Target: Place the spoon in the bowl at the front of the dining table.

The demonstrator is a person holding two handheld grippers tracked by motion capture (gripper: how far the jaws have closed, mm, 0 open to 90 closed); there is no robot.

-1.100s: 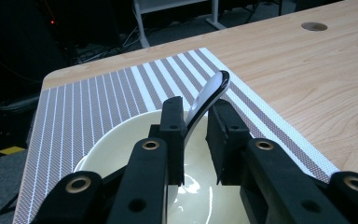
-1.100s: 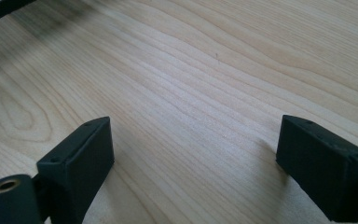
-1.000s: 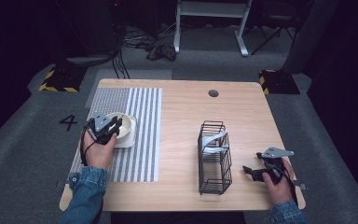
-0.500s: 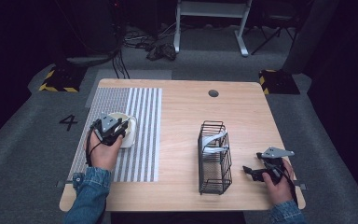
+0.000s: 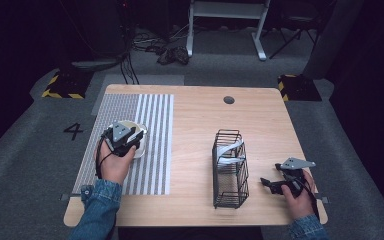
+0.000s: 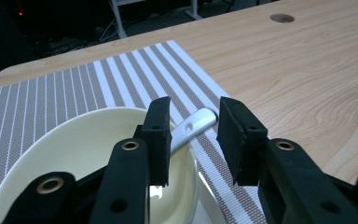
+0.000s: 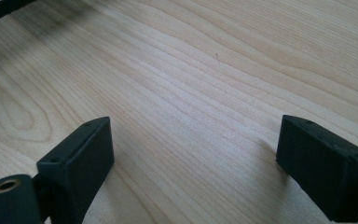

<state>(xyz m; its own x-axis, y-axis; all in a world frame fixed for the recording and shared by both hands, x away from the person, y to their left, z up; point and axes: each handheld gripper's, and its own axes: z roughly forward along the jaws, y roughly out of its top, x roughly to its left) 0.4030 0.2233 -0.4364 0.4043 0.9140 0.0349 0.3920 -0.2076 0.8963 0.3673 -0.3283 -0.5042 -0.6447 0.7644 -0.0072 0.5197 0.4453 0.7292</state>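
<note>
Reaching in from the bottom of the high view at about 7 o'clock: a left hand (image 5: pixel 114 165) in a blue denim sleeve (image 5: pixel 96 210), forearm slanted up toward 12 o'clock, wrist bent so the left gripper (image 5: pixel 125 140) tips down over a cream bowl (image 5: pixel 139 134). Sitting on a striped mat (image 5: pixel 150 125) on the left part of the wooden table (image 5: pixel 195 120), at about 9 o'clock from the table's middle. Seen close in the left gripper view: left gripper (image 6: pixel 193 135) part way open, jaws on either side of a white spoon handle (image 6: pixel 196 125), with gaps on both sides, not pinching it. Spoon handle leaning out over the bowl (image 6: pixel 65 154) rim toward 1 o'clock, its tip above the mat (image 6: pixel 74 88).

Resting low at about 4 o'clock on the table: a right hand (image 5: pixel 296 197), wrist flat, right gripper (image 5: pixel 269 184) pointing toward 9 o'clock at a black wire basket (image 5: pixel 230 170). Basket standing near the table's middle, something pale and grey inside, too small to name. In the right gripper view: right gripper (image 7: pixel 193 158) spread wide, jaws far apart, holding nothing, bare wood (image 7: pixel 191 84) between them.
</note>
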